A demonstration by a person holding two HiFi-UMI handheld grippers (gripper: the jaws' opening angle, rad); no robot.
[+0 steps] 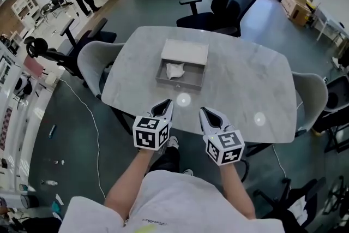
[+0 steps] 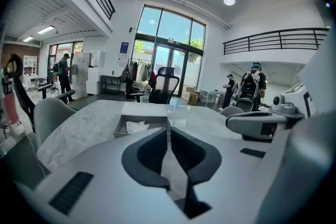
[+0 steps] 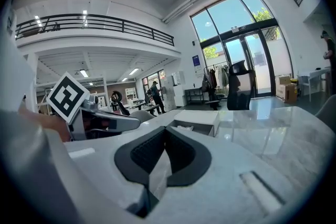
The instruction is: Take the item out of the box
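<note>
though crumpled, white item [image 1: 175, 70] inside grey box [image 1: 179, 85]; left tool [image 1: 167, 102], right tool [image 1: 203, 111] clenched empty

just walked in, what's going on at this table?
A person holds the left gripper and the right gripper over the near edge of the table, both shut and empty. The open box sits farther out, with a crumpled white item inside and its lid just behind it. Nothing is touched yet.

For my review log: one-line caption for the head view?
Left gripper and right gripper, both shut and empty, hover short of the open box holding a white item.
</note>
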